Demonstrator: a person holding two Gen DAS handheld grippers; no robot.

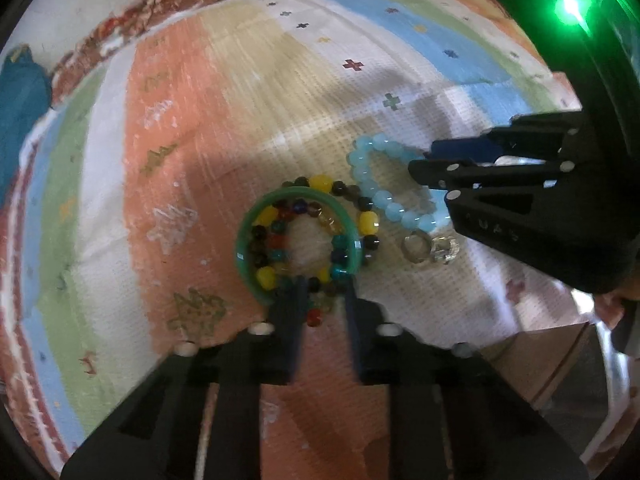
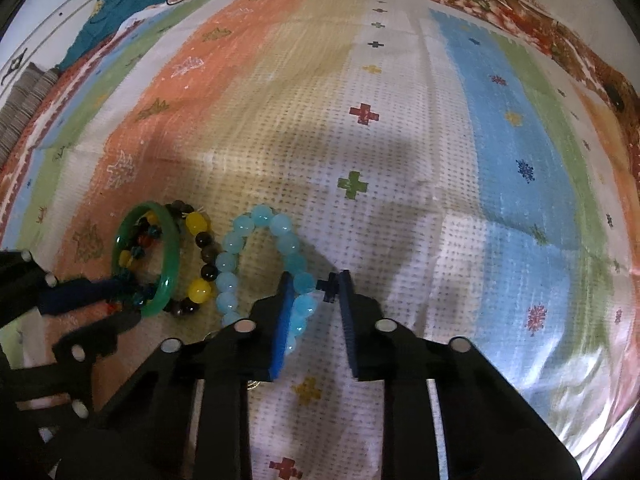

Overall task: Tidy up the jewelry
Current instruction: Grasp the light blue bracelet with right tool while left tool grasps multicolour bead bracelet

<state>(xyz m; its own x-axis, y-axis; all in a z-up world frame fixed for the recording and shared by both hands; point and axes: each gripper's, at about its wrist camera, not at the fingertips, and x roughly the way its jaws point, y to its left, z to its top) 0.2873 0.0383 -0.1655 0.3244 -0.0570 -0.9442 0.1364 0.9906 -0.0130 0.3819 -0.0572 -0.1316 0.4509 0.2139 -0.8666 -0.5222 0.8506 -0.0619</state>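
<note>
A: Where does the jewelry lie?
B: On a striped cloth (image 2: 400,140): a green bangle (image 1: 256,216) over multicoloured beads (image 1: 368,222), a pale blue bead bracelet (image 2: 236,240) just beside, and two clear rings (image 1: 430,246) near it.
A: Jaw states?
B: The left gripper (image 1: 324,300) is clenched on the bangle's near rim and beads; the right gripper (image 2: 316,292) grasps the blue bracelet.
A: Any writing?
B: Raised letters on the right gripper's body, too blurred to read.
</note>
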